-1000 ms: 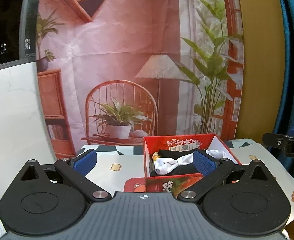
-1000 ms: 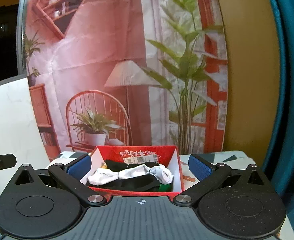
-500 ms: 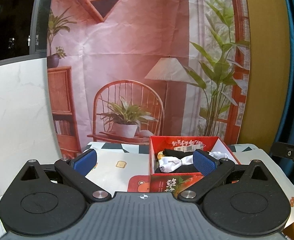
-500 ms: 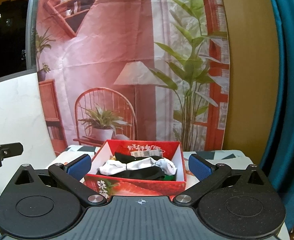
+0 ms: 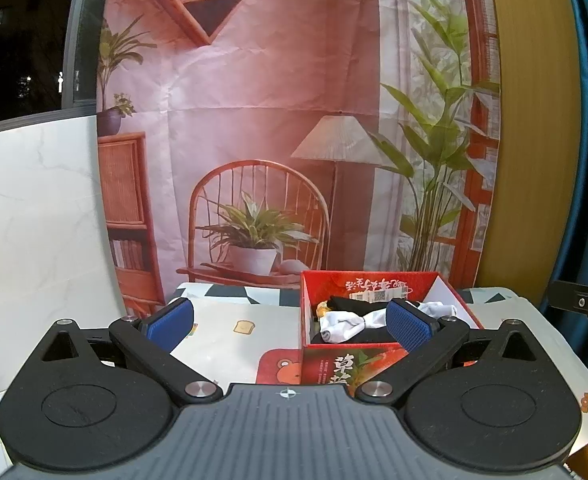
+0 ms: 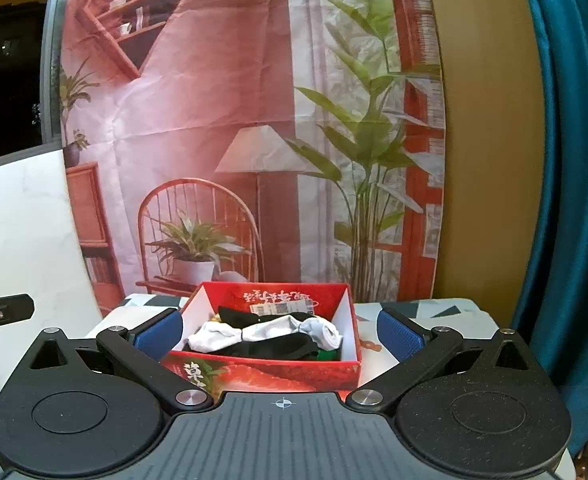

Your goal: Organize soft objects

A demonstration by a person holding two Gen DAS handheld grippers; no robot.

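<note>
Left tongs (image 5: pixel 290 322): wide, holding nothing, raised above the tabletop (image 5: pixel 222 340).
Right tongs (image 6: pixel 280 332): wide, holding nothing, facing the box (image 6: pixel 262 372).
Box: red, open-topped, near the tabletop's far edge.
Socks (image 6: pixel 266 330): white and black, piled inside the box.
Backdrop (image 6: pixel 214 120): printed room scene, behind the tabletop.

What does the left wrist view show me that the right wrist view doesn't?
Only the left wrist view shows the bear-print mat beside the box, the toast print on the tablecloth, and the left tongs, open and empty.

Only the right wrist view shows something green in the box's near right corner, and the right tongs, open and empty.

Both show the red box holding white socks and black socks.
</note>
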